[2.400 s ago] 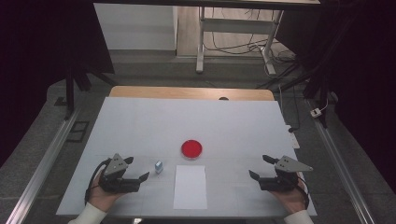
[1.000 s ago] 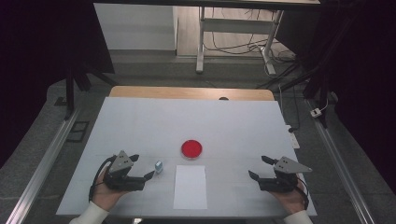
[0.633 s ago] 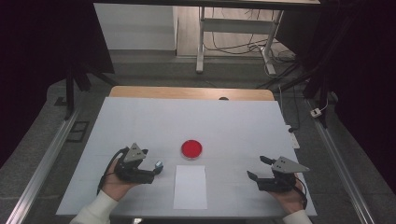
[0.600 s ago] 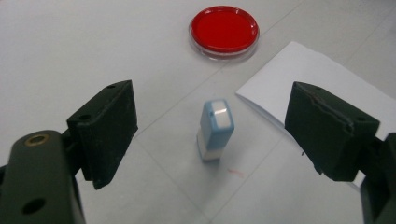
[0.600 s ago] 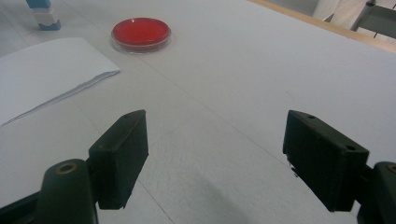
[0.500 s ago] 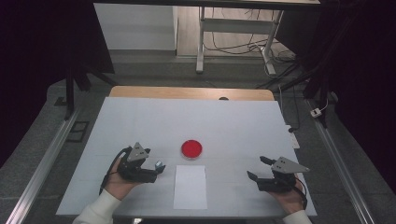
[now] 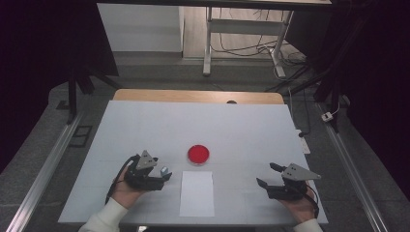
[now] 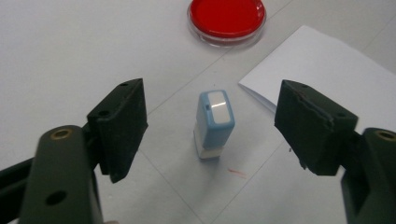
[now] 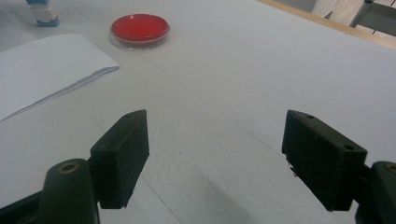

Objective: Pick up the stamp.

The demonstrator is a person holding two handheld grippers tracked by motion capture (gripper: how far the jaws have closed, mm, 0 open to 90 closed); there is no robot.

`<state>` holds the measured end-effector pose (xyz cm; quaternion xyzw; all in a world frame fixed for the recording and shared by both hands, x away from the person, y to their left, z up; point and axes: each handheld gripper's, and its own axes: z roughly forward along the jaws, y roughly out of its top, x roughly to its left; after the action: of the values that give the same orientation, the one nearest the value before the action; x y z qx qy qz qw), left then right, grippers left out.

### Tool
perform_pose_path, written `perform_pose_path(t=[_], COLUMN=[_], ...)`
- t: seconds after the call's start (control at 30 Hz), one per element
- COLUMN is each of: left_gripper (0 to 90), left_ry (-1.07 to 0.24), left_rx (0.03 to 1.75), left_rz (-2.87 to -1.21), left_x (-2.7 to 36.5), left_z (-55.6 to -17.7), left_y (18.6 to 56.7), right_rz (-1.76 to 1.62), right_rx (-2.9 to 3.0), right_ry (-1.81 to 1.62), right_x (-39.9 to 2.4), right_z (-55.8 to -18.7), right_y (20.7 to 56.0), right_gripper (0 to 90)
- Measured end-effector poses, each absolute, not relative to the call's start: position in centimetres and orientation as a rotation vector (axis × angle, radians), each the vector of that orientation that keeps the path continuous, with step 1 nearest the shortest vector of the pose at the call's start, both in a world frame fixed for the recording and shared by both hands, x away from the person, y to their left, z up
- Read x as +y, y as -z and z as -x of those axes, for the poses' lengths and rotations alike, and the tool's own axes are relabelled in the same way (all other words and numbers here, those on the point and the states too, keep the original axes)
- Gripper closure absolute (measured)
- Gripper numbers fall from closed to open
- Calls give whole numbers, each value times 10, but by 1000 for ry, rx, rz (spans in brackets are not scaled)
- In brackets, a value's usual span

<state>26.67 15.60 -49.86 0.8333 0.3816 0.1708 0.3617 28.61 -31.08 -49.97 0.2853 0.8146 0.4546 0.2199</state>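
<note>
Now, from where I stand, running left to right across the bench (image 7: 145, 121):

Left hand-held gripper (image 7: 163, 175): low over the white bench top at the near left. Its jaws stand wide apart and have just been closing in a little. A small stamp sits between them, and neither pad touches it.

Stamp (image 8: 214, 122): a small block with a pale blue body, a white panel on its top face and a white foot. It stands upright on the bench, roughly midway between the two jaws in the left gripper view, with bare bench showing on both sides. In the high view it is a small pale speck (image 7: 164, 170) just off the jaw tips.

Red mark (image 8: 237, 173): a faint red streak on the bench surface just beside the foot of the stamp.

Paper (image 7: 197, 193): a white sheet lying flat at the near middle of the bench, just right of the stamp, apart from it. Its near corner shows past the right jaw in the left gripper view (image 8: 322, 74).

Red dish (image 7: 198, 154): a round, shallow, clear-rimmed dish with a red inside, beyond the far edge of the paper and near the stamp, touching neither.

Right hand-held gripper (image 7: 269, 175): at the near right, well apart from the paper and dish. Jaws wide open over bare bench, holding nothing.
</note>
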Motion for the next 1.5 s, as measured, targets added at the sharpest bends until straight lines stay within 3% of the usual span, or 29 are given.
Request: perform_pose_path(t=[0.17,0.47,0.73,0.8,1.5], left_gripper=[396,564,662,732,751], left_ry=[-463,-478,-475,-467,-432], left_rx=[991,982,988,987,979], left_rz=[-2179,-2191,-2195,-2191,-2085], left_x=[153,151,150,150,161], left_z=[-267,-266,-268,-269,-267], left_y=[504,506,509,509,499], right_rz=[-787,-793,-791,-793,-786], right_rx=[2254,2258,2259,2259,2250], right_ry=[-1247,-1238,-1240,-1243,-1242], right_x=[-310,-310,-311,-311,-311], right_z=[-286,-286,-287,-286,-286], right_y=[500,501,501,501,502], right_gripper=[228,230,230,230,245])
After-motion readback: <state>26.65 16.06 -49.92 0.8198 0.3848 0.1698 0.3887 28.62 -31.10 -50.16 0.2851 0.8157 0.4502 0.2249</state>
